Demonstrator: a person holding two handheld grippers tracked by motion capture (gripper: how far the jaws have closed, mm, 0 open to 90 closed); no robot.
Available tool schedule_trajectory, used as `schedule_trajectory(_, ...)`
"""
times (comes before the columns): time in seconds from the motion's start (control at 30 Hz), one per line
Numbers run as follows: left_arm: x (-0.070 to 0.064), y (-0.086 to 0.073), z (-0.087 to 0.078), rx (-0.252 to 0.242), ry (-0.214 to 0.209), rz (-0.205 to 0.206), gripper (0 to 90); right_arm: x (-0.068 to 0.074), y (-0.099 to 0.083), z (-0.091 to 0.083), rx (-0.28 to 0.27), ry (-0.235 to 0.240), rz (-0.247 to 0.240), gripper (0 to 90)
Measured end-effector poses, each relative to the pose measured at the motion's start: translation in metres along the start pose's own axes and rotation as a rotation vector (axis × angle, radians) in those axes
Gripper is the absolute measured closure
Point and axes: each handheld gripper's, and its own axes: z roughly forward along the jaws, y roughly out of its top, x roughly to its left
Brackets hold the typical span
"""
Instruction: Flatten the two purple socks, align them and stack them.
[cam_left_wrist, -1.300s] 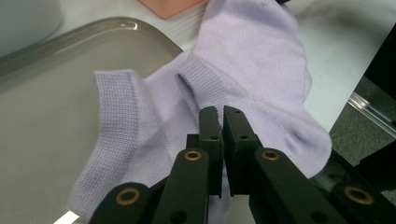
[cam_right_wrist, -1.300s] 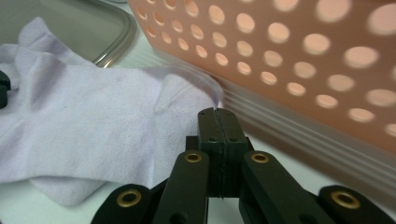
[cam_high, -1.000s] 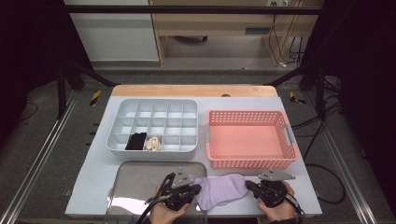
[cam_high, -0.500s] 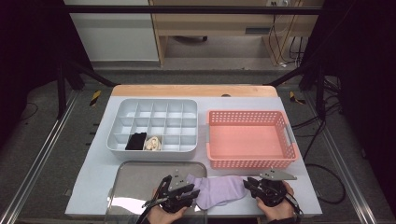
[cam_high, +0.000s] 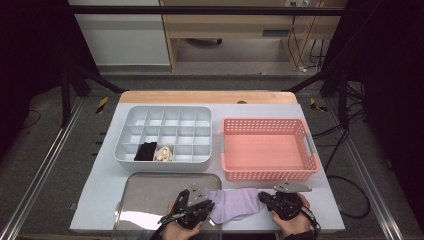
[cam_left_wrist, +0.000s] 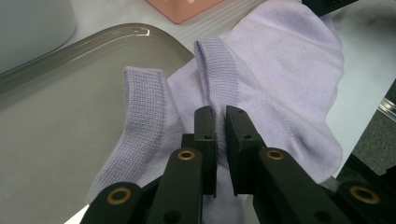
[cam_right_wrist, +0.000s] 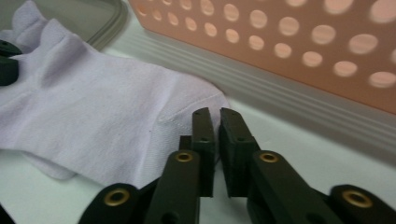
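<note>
Sock (cam_high: 234, 202) pinched at both ends: left gripper (cam_left_wrist: 220, 122) clamps cuff, right gripper (cam_right_wrist: 214, 122) clamps toe. Advise lifting evenly, keeping fabric taut.

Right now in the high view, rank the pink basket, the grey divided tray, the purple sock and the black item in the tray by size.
1. Pink basket and grey divided tray: look alike, too close to rank.
2. Purple sock.
3. Black item.

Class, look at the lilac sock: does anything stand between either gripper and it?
Nothing visible does. The left gripper has its jaws closed on a ribbed fold of the lilac sock, and the right gripper has its jaws pinched on the sock's other end, beside the pink basket.
</note>
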Motion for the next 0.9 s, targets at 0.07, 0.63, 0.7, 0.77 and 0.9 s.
schedule_trajectory(0.07, 0.0, 0.0, -0.001, 0.0, -0.005, 0.003, 83.4, 0.0, 0.001, -0.001, 0.009, 0.004, -0.003, 87.9)
schedule_trajectory(0.63, 0.016, 0.01, -0.031, -0.069, -0.083, -0.021, 83.8, 0.007, 0.012, -0.031, -0.084, 0.067, 0.016, 88.4)
schedule_trajectory(0.7, 0.021, 0.01, -0.036, -0.075, -0.083, -0.027, 83.8, 0.01, 0.013, -0.031, -0.09, 0.078, 0.011, 88.4)
schedule_trajectory(0.77, 0.026, 0.01, -0.04, -0.078, -0.085, -0.034, 83.8, 0.013, 0.014, -0.032, -0.1, 0.089, 0.002, 88.4)
schedule_trajectory(0.9, 0.032, 0.007, -0.043, -0.075, -0.089, -0.039, 83.8, 0.02, 0.016, -0.031, -0.098, 0.104, -0.006, 88.4)
